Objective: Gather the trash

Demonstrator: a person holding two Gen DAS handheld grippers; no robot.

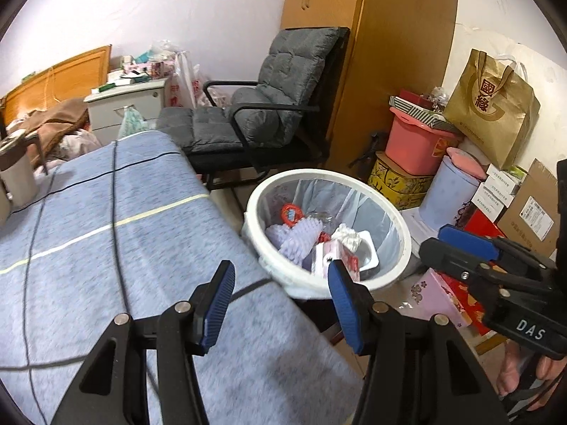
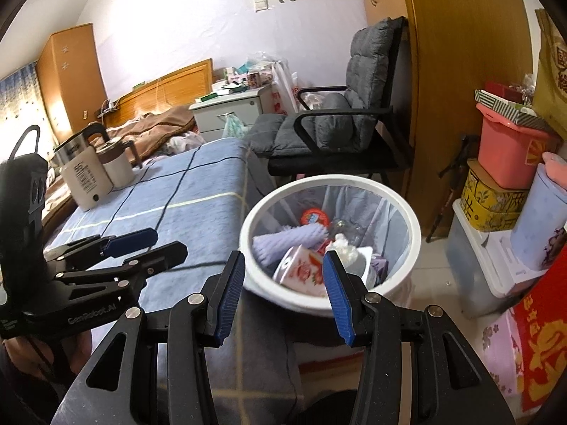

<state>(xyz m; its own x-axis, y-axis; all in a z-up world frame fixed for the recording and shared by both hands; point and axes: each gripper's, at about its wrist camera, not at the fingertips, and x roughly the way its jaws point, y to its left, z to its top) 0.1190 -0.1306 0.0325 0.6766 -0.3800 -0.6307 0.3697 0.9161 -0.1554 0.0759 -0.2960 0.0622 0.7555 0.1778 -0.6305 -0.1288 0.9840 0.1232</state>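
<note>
The left gripper (image 1: pixel 281 295), black with blue ribbed pads, has its jaws wide apart with nothing between them. The right gripper (image 2: pixel 283 294), black with the same blue pads, is also spread wide and holds nothing. Both point down toward the round white trash bin (image 1: pixel 400 226) with a thin clear bag inside it. The bin stands on the floor, right beside the edge of the table covered by a blue cloth with thin dark and pale lines (image 1: pixel 106 233). The trash is already in the bin: a soft pale purple fuzzy thing (image 2: pixel 283 241), a round red and blue lid (image 2: pixel 313 216), a crumpled white tissue (image 2: pixel 345 248), and a white box with red flowers on it (image 2: pixel 301 265). A thin black cord (image 1: pixel 115 212) runs across the cloth. At the far end of the table stand a white electric kettle with a black handle (image 2: pixel 85 180) and a small brown and white mug (image 2: pixel 118 164). Behind the bin is a grey padded chair with black arms (image 1: pixel 269 106). Next to it is a tall brown wooden wardrobe (image 1: pixel 389 53). To the right of the bin things are piled close together: a pink plastic tub (image 1: pixel 418 143), a yellow flowered box (image 1: pixel 393 180), a pale blue can with a pink lid (image 1: pixel 450 191), and a brown paper bag (image 1: pixel 492 106).
</note>
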